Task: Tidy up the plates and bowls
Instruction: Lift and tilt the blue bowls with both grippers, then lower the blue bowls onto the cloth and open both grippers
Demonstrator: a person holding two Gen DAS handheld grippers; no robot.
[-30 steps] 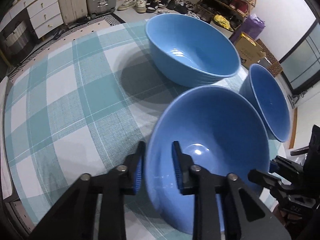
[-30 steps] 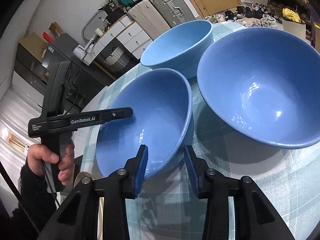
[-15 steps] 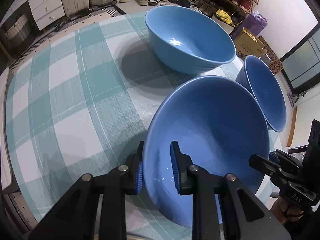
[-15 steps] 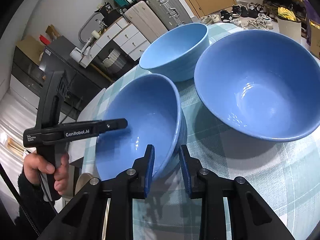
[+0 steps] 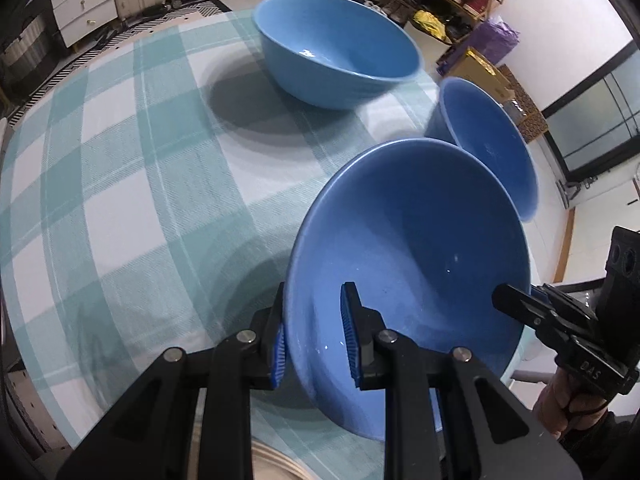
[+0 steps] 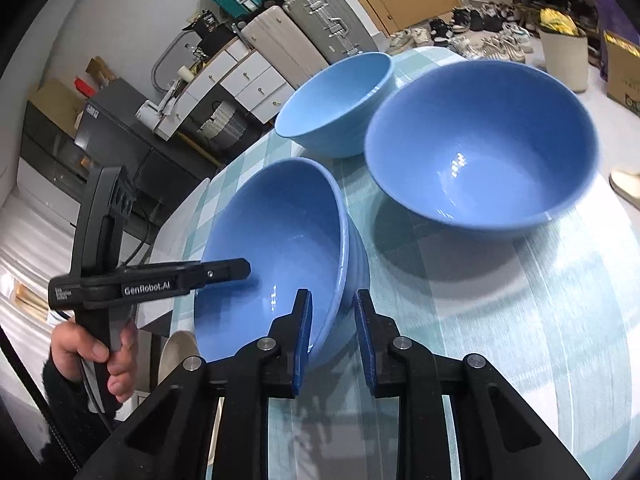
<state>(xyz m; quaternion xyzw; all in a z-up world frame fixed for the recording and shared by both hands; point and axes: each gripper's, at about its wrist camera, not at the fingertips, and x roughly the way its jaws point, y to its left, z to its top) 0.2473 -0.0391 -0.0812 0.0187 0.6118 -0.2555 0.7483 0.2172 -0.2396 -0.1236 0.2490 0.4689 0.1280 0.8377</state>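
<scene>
On the counter point(image 5: 120, 200), over a teal-and-white checked cloth, three blue bowls. Closest of them the near bowl point(image 5: 408, 248), tipped up off level and gripped from two sides. Closed on its rim the left gripper point(image 5: 314, 328), one of the fingers inside, the other outside against the wall. At the opposite rim the right gripper point(image 6: 334, 320), closing, with the bowl's wall between the fingers: inner pad against the glazed inside, outer one at the ribbed outside. Farther back, toward the drawers point(image 5: 80, 4) and suitcases point(image 6: 320, 20), the second bowl point(image 5: 340, 52), upright. Close beside the tipped one, near the counter's edge, the third bowl point(image 5: 488, 152). Around the left gripper's handle a bare hand point(image 6: 92, 356)
</scene>
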